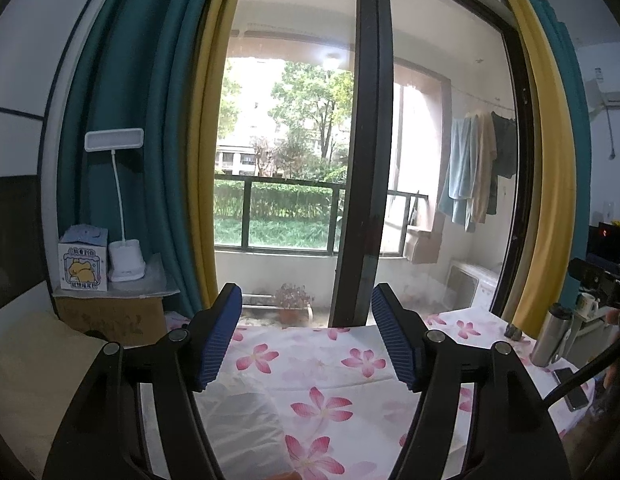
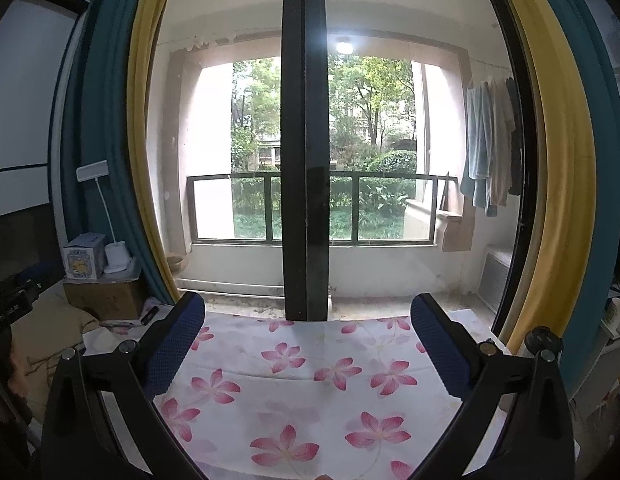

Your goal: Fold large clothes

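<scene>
White cloth [image 1: 310, 384] (pink flowers) lies flat beneath both hand-held grippers [image 1: 305, 336] [image 2: 305, 344], jaws wide and empty.

White cloth with pink flowers [image 2: 310, 380], spread flat, one crosswise crease

Flowered cloth [image 2: 310, 384] open ahead, glass door [image 2: 305, 160] behind, cardboard box [image 1: 113, 316] left, steel flask [image 1: 552, 334] right
</scene>
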The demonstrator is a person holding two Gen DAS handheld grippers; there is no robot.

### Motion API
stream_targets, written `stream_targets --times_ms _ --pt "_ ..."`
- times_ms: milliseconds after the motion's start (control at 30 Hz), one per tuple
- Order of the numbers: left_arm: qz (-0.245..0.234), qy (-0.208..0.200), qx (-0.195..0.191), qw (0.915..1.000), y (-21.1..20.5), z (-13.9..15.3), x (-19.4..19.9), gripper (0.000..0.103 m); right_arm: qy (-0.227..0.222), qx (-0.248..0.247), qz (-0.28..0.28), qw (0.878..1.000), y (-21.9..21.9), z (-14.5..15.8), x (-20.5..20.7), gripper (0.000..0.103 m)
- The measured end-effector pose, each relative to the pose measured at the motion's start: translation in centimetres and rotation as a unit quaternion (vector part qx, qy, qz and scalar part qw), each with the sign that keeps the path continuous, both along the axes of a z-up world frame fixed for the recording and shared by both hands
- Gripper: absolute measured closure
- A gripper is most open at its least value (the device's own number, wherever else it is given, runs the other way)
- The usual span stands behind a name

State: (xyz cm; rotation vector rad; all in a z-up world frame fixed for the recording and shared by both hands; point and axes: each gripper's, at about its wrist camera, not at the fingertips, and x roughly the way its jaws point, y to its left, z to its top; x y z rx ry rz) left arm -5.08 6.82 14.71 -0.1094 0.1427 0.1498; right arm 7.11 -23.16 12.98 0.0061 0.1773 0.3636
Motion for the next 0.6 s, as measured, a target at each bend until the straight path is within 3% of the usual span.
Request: stream_targets --times_ms 600 --pt "-0.003 0.01 -0.002 0.9999 -0.3 -0.41 0.57 0.032 0.013 -0.005 -0.007 1.0 -0.33 -0.45 0.63 0.001"
